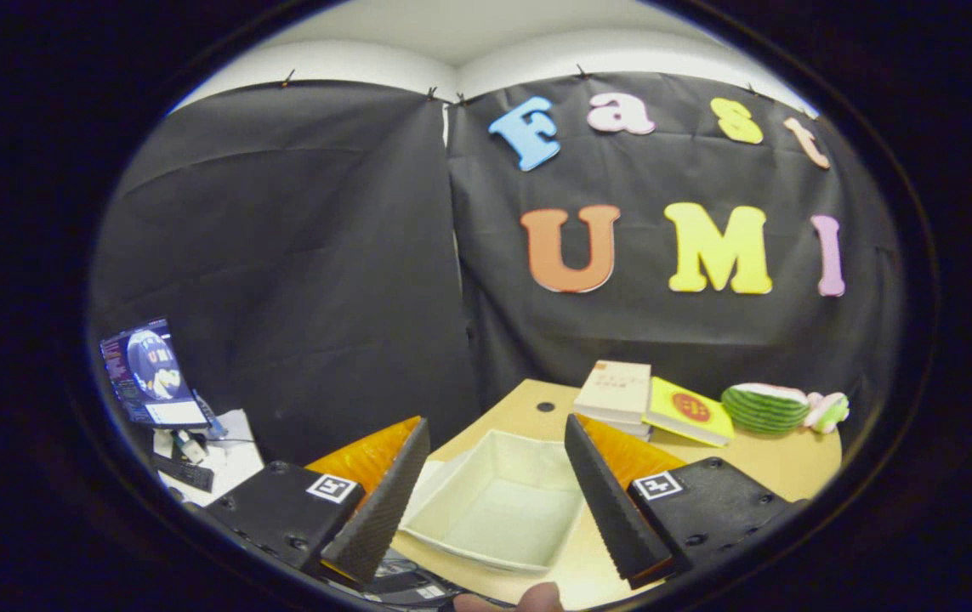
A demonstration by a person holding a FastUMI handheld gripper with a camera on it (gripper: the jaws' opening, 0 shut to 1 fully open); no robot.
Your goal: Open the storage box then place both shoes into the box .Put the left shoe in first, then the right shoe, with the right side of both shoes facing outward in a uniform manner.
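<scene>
claw (490, 497) wide, empty | storage box (494, 501) open btwn fingers | on table (783, 463)

Gripper (494, 497) fingers wide apart, empty

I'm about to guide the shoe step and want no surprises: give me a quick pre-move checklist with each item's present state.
1. Gripper fingers apart, nothing between them: ok.
2. White storage box open, with no lid over it: ok.
3. Box interior free of shoes or clutter: ok.
4. Box resting flat on the wooden table, just ahead of the fingers: ok.
5. Left shoe located: cannot tell.
6. Books and watermelon toy lie beyond the box, clear of it: ok.
</scene>
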